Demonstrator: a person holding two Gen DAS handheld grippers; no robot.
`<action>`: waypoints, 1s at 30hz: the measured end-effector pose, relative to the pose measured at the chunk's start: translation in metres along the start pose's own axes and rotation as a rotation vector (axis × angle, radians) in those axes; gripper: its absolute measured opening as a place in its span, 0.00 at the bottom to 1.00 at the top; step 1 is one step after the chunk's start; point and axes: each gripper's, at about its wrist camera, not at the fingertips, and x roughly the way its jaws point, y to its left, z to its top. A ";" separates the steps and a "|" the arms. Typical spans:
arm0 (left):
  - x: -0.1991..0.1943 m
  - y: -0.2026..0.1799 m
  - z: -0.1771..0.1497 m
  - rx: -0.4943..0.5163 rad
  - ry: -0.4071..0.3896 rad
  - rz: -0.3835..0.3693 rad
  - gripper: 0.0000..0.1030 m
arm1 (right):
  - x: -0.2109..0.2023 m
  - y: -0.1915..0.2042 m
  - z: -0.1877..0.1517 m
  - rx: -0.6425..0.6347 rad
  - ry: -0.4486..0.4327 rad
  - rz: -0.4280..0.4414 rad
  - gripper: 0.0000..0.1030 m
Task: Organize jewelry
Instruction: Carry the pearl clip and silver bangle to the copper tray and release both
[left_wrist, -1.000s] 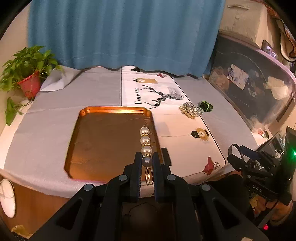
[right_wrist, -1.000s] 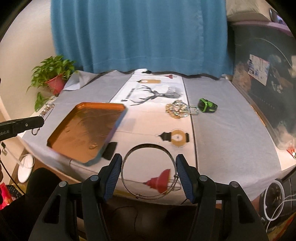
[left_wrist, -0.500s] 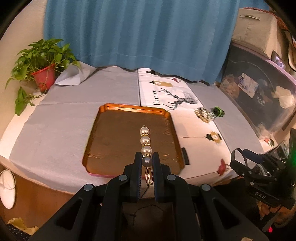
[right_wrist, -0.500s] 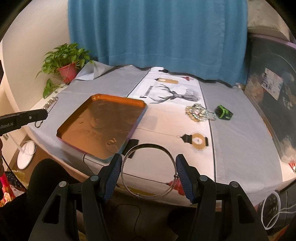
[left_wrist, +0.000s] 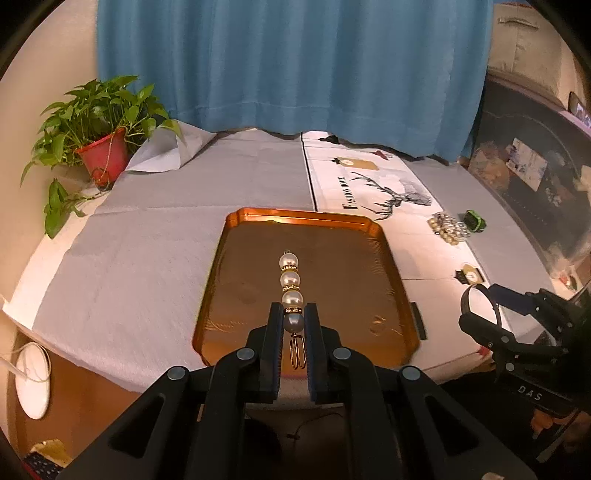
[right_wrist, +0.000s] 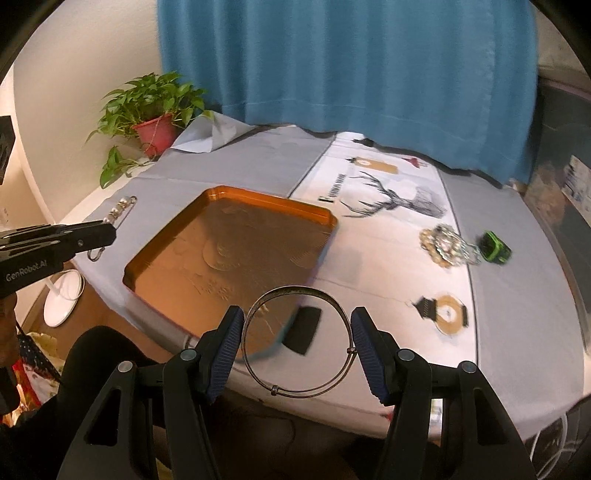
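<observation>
My left gripper (left_wrist: 293, 319) is shut on a pearl clip (left_wrist: 290, 280), several pearls in a row with a gold clasp, held out over the near part of the copper tray (left_wrist: 391, 258). The left gripper also shows in the right wrist view (right_wrist: 107, 230), left of the tray (right_wrist: 325, 214). My right gripper (right_wrist: 297, 325) is shut on a thin silver bangle (right_wrist: 295, 291), held above the table's front edge near the tray's right corner. The right gripper shows at the right in the left wrist view (left_wrist: 480, 317). A beaded jewelry pile (right_wrist: 445, 243) lies on the table runner.
A small green object (right_wrist: 495, 249) lies beside the pile. A black rectangular piece (right_wrist: 303, 328) lies by the tray's near right corner. A potted plant (left_wrist: 101, 151) stands at the back left. A blue curtain (left_wrist: 288, 62) hangs behind. Dark furniture (left_wrist: 535, 173) stands at right.
Both grippers, still holding their pieces, have swung left relative to the table. The pearl clip now sits over the tray's middle, and the bangle is nearer the tray's right corner.
</observation>
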 end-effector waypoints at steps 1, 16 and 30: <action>0.003 0.001 0.002 0.003 -0.001 0.006 0.08 | 0.005 0.002 0.003 -0.005 0.000 0.006 0.59; 0.079 0.019 0.021 -0.004 0.069 0.016 0.08 | 0.088 0.024 0.041 -0.053 0.035 0.049 0.59; 0.138 0.031 0.029 -0.012 0.133 0.021 0.09 | 0.147 0.028 0.053 -0.051 0.058 0.087 0.59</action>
